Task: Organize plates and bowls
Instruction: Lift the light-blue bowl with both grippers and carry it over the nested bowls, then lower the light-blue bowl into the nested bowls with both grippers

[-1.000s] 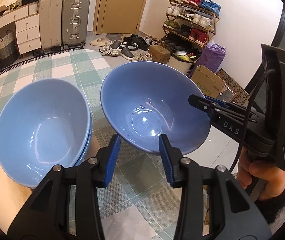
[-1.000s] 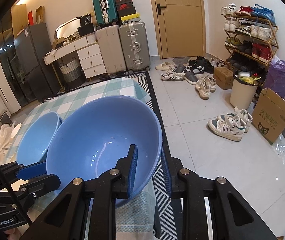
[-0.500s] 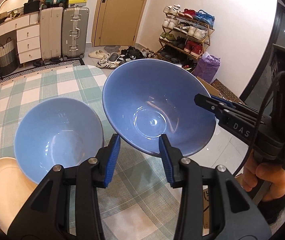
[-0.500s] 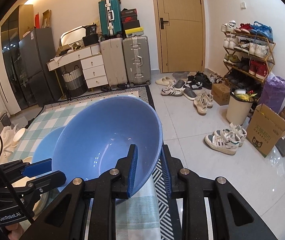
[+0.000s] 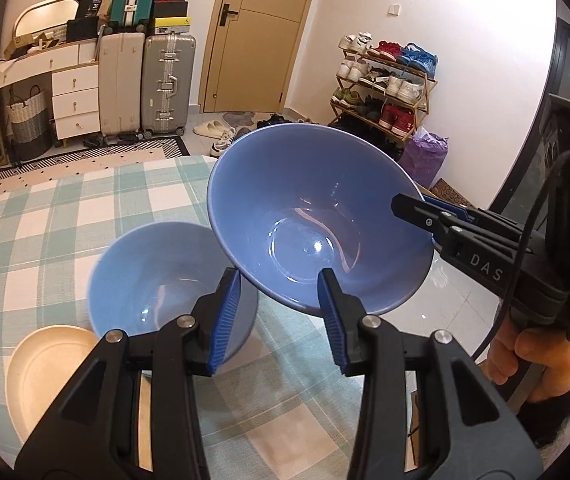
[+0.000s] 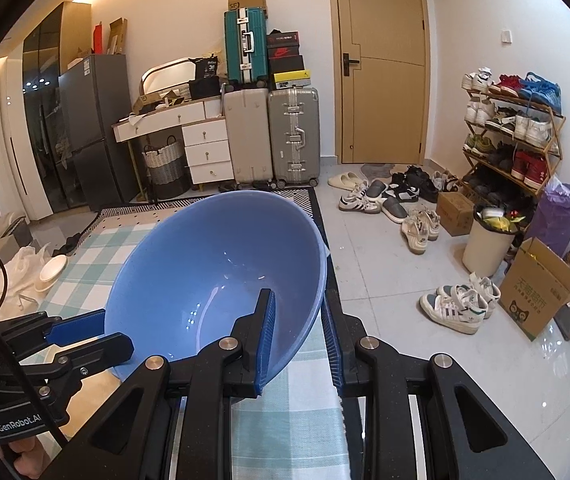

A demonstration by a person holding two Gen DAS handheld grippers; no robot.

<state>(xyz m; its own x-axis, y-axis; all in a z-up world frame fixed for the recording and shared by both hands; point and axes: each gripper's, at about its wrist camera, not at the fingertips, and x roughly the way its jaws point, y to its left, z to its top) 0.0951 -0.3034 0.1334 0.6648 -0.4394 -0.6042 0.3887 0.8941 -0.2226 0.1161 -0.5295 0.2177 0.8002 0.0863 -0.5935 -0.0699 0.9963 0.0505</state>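
A table under a green-and-white checked cloth (image 5: pixel 65 216) is filling the near part of the room, with pale floor tiles (image 6: pixel 397 280) running past its edge toward a tan door (image 6: pixel 381 68). Suitcases (image 6: pixel 273 136) are standing against the far wall beside a white chest of drawers (image 6: pixel 205 148), and a shoe rack (image 6: pixel 513 128) is lining the right wall with loose shoes scattered in front of it.

The right gripper (image 6: pixel 297 336) is clamping the rim of a blue bowl (image 5: pixel 317 220) between its pads, one finger inside and one outside, and is holding it in the air above the table's edge. The bowl is tilting steeply, its mouth facing back toward the person and slightly up, its base pointing away toward the door.

The left gripper (image 5: pixel 277 320) is hanging with its jaws narrowly parted and nothing between them, just in front of the lifted bowl. Below it a second blue bowl (image 5: pixel 157 292) is sitting upright on the cloth, mouth up, beside a cream plate (image 5: pixel 49 368) lying flat near the table's near edge.
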